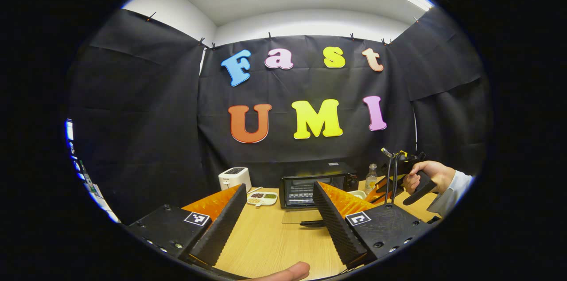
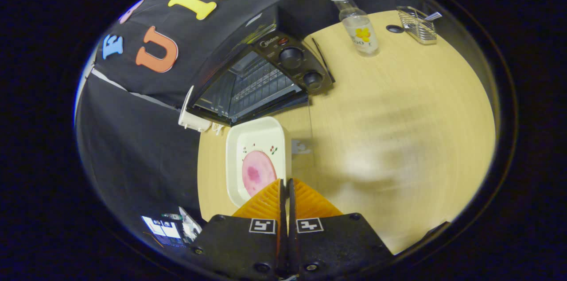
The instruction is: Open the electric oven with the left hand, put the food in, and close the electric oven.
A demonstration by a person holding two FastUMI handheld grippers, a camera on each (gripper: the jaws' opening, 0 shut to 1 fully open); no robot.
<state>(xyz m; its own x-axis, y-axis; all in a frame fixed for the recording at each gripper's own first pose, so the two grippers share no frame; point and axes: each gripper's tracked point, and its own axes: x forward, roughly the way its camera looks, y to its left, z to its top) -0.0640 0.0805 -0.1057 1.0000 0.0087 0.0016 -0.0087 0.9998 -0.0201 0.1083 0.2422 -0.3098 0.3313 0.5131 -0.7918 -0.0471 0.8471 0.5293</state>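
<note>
Left gripper (image 1: 277, 223) fingers spread wide, hovering low over wooden table (image 1: 266, 245), aimed at electric oven (image 1: 310, 188) at table's back, door dropped open. Right gripper (image 2: 285, 190) fingers pressed together on edge of white dish (image 2: 254, 139) with pink food (image 2: 258, 172), just before the open oven; grip point partly hidden. Toaster (image 1: 234, 177) left of oven, bottle (image 2: 358, 26) right; hand (image 1: 427, 174) holds right gripper; black cloth walls
</note>
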